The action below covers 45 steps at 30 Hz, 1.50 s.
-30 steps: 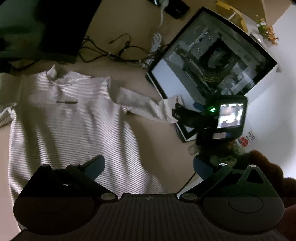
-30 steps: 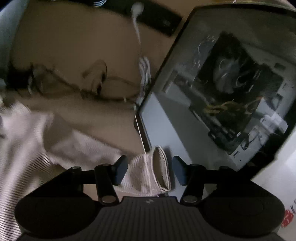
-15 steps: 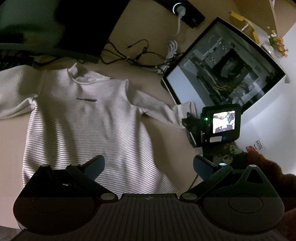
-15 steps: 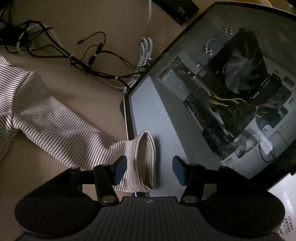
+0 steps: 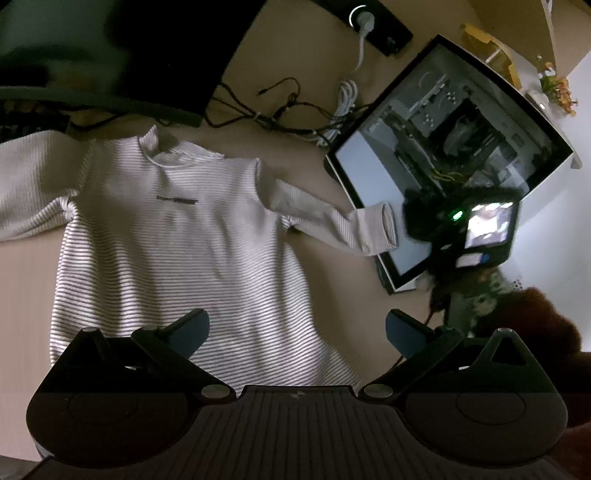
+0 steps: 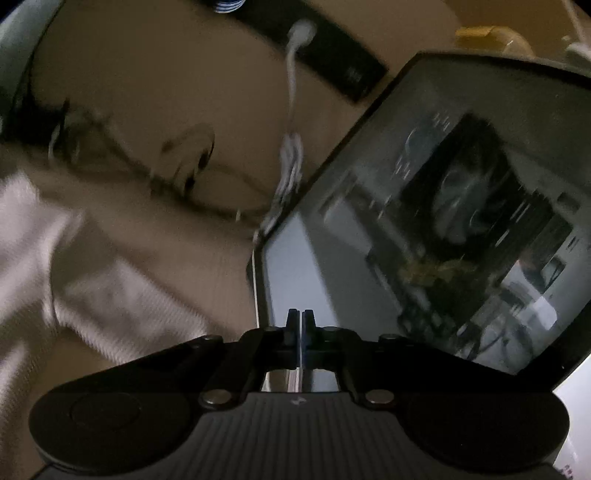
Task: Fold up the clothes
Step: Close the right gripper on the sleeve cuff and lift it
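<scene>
Faintly, striped shirt (image 5: 177,240), unreadable chest label (image 5: 176,199)

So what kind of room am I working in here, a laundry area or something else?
More likely a home desk or computer corner than a laundry area. The striped shirt lies flat on a tan desktop beside an open PC case, a tangle of cables and a power strip.

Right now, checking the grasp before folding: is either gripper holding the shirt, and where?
Nothing held: left gripper open above the shirt; right gripper shut, no cloth visible in it.
</scene>
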{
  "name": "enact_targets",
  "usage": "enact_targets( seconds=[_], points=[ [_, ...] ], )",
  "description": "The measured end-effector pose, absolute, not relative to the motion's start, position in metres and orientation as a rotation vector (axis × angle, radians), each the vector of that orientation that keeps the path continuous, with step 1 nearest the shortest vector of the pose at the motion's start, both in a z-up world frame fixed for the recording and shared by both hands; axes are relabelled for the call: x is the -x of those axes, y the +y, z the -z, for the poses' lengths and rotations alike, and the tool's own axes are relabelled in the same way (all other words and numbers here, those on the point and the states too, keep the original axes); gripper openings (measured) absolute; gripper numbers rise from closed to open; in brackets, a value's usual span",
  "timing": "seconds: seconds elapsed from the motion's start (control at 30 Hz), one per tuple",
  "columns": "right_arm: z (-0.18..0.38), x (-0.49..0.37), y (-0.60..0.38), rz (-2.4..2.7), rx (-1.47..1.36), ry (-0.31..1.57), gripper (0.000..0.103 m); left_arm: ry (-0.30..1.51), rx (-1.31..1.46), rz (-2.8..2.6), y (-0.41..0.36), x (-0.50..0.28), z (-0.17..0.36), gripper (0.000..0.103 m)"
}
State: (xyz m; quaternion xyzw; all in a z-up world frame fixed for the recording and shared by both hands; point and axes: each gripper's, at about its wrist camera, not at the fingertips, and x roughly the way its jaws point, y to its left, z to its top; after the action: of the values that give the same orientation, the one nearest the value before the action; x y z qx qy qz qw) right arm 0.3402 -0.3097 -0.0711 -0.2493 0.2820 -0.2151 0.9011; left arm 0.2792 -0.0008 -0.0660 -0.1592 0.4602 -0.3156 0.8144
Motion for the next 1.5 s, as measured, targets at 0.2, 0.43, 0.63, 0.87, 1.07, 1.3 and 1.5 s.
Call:
enact_targets(
  seconds=[0.2,0.43,0.63,0.87,1.07,1.3,1.5],
  points=[
    [0.064,-0.342,-0.313,0.35,0.442,0.621,0.008,0.984,0.35,0.665,0.002,-0.28,0.067,0.103],
    [0.127,-0.333,-0.319,0.385,0.551,0.717,0.009,1.015,0.363,0.633,0.005,-0.28,0.072,0.103],
    [0.148,-0.337,-0.323,0.431,0.618,0.756,0.029,1.051,0.361,0.619,0.004,-0.282,0.078,0.103],
    [0.163,-0.34,-0.327,0.434,0.639,0.79,0.005,1.071,0.371,0.611,0.006,-0.284,0.081,0.103],
    [0.123,-0.346,-0.322,0.408,0.579,0.717,0.003,1.075,0.391,0.602,0.008,-0.288,0.083,0.103],
    [0.019,-0.35,-0.278,0.308,0.502,0.463,0.003,1.065,0.407,0.606,0.011,-0.291,0.082,0.103],
    [-0.026,-0.35,-0.218,0.141,0.466,0.338,0.003,1.065,0.423,0.603,0.016,-0.292,0.083,0.103]
  ],
)
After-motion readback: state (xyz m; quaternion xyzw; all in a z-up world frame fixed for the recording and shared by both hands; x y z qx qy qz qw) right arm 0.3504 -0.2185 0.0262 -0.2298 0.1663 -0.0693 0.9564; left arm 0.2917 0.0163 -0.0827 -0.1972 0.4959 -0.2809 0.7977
